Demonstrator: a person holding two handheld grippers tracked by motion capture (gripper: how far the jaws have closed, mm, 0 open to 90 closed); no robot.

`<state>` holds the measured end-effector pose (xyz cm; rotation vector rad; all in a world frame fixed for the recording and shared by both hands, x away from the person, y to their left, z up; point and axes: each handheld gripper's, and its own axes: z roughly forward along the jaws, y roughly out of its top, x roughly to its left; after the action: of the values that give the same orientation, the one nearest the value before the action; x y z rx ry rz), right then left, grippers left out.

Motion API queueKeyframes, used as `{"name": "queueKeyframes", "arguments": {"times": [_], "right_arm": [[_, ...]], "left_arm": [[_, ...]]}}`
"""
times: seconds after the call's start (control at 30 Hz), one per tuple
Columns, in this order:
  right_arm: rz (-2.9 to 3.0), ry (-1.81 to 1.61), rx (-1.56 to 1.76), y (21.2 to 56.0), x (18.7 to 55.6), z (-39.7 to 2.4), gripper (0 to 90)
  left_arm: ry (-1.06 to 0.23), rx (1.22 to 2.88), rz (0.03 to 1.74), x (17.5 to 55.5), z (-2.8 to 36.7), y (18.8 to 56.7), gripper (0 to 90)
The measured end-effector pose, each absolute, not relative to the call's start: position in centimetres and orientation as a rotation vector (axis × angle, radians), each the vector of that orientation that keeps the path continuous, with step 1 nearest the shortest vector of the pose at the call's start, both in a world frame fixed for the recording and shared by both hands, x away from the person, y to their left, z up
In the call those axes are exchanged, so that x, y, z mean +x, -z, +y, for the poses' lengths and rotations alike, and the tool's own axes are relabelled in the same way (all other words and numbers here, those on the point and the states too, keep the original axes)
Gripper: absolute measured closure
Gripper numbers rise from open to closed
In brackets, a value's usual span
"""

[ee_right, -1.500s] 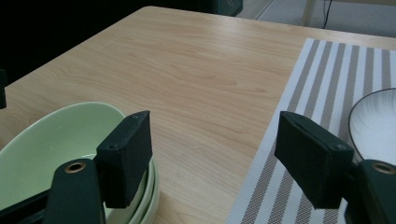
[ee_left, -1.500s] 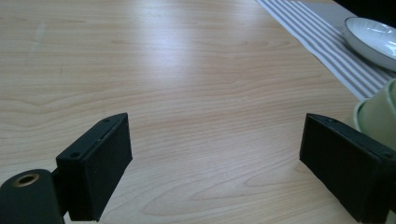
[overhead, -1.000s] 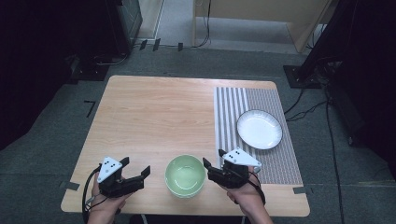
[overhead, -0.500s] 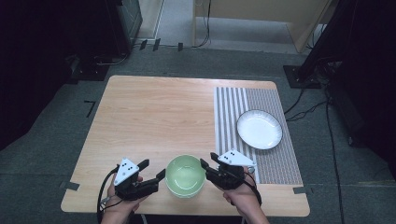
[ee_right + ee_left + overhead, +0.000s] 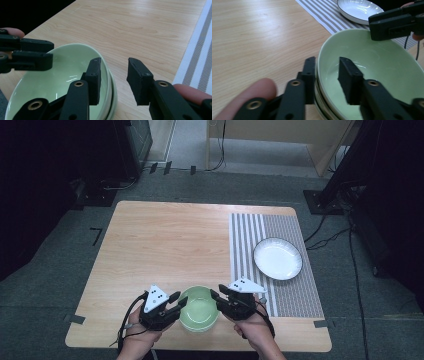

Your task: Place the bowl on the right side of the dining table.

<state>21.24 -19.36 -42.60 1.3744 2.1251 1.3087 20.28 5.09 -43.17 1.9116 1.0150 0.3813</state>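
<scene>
1. A pale green bowl (image 5: 199,308) sits upright near the front edge of a wooden table (image 5: 165,240), mouth facing straight up. In the gripper views its side shows layered rims, so it may be more than one bowl nested together.

2. The left gripper (image 5: 176,303) straddles the bowl's left rim, one jaw outside the wall and one inside. Its jaws have just been closing; the outer jaw looks against the wall, the inner one a little off it, so no firm pinch yet.

3. The right gripper (image 5: 216,296) mirrors this on the opposite rim: one jaw inside against the wall, the other well clear outside. Its jaws have just been closing too and are not yet clamped.

4. Taking opposite sides would likely keep the bowl level and balanced when lifted.

5. The bowl is round, so it has no long axis across the table; its only axis runs vertically.

6. A white plate (image 5: 277,258) rests on a striped placemat (image 5: 250,245) to the right, well apart from the bowl.
</scene>
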Motion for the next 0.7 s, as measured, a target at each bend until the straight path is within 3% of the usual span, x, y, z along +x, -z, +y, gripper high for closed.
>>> {"name": "queueKeyframes", "arguments": {"times": [0.2, 0.4, 0.5, 0.7], "right_arm": [[2.136, -1.302, 1.358, 42.92, 21.11, -18.83, 69.7], [2.145, -1.298, 1.352, 43.17, 20.93, -18.68, 73.5], [2.124, -1.317, 1.362, 43.27, 20.86, -18.82, 84.8], [2.119, -1.339, 1.377, 43.37, 20.85, -19.03, 82.7]], "left_arm": [[-0.421, 1.884, 1.042, 20.26, 5.41, 43.1, 87.0], [-0.404, 1.868, 1.042, 20.32, 5.56, 43.08, 88.1], [-0.41, 1.851, 1.033, 20.17, 5.47, 42.89, 88.7], [-0.426, 1.84, 1.023, 20.07, 5.32, 42.76, 89.0]]}}
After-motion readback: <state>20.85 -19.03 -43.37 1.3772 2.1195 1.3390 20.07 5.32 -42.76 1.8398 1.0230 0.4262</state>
